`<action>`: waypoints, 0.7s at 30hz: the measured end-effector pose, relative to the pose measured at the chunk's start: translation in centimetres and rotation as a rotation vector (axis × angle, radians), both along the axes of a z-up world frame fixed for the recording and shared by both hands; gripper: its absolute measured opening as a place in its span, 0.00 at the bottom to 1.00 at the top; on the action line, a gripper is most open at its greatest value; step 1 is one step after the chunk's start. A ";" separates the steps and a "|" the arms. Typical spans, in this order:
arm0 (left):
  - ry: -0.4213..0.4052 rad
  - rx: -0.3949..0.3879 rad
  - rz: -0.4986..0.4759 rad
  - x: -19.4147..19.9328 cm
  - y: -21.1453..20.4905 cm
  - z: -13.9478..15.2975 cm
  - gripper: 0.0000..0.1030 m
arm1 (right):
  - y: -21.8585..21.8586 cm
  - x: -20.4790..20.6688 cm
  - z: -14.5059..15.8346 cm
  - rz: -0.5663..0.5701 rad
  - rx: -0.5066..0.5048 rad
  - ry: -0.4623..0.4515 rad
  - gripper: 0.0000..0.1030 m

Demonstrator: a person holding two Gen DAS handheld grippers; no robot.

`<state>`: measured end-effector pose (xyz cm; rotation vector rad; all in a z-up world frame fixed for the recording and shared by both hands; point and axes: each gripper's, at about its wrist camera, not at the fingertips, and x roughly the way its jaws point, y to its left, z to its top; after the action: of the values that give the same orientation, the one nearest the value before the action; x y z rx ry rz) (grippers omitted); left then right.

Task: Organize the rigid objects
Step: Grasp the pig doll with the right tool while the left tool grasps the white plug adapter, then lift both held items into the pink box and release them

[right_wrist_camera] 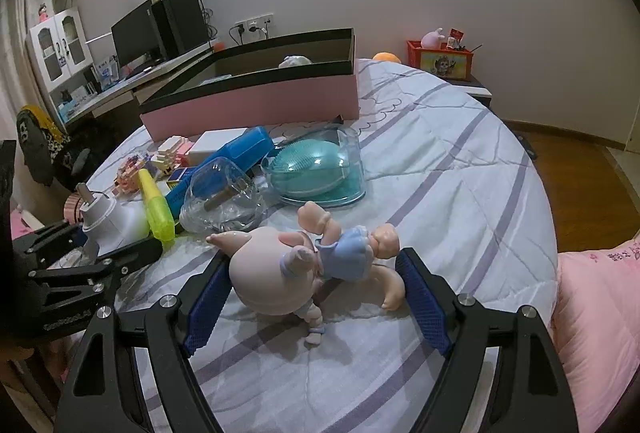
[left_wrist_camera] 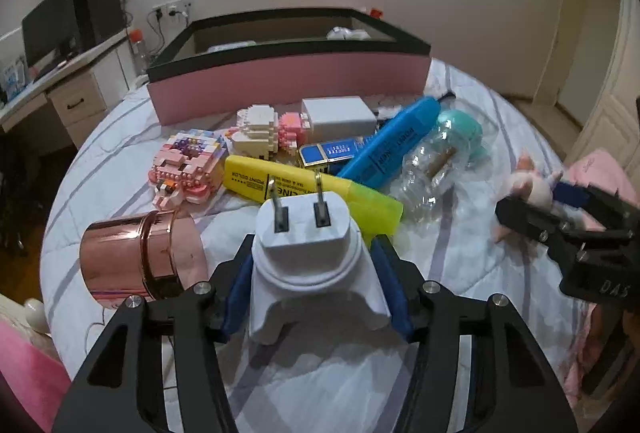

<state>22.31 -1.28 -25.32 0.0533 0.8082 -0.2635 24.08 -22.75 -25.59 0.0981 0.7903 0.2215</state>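
My left gripper is shut on a white plug adapter, its blue pads pressing both sides and its two prongs pointing away from me. The right wrist view shows the same adapter at the left, just over the bed. My right gripper is shut on a pink doll in a blue dress: the head is against the left pad, a leg against the right. An open pink box with a black rim stands behind the pile.
On the striped bedsheet lie a yellow highlighter, a blue highlighter, a rose-gold tin, brick models, a white box, a clear package and a teal brush in a clear case. A pink pillow is at right.
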 end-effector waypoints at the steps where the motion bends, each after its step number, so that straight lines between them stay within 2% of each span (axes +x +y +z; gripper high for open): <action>1: 0.003 -0.013 -0.004 0.0 0.1 0.0 0.56 | 0.0 0.0 0.0 -0.001 -0.001 -0.003 0.80; 13: -0.053 -0.051 -0.024 -1.5 0.7 2.3 0.54 | 1.6 -1.1 1.6 0.025 -0.020 -0.043 0.80; 18: -0.045 -0.020 -0.011 -1.7 0.8 1.7 0.54 | 2.5 -1.0 2.1 0.036 -0.034 -0.052 0.80; 21: -0.059 -0.046 0.000 -2.3 1.4 1.8 0.54 | 2.6 -1.0 1.9 0.034 -0.032 -0.047 0.80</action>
<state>20.06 0.08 -23.55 0.0175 0.7429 -0.2796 23.10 -20.19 -23.71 0.0495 0.7488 0.2422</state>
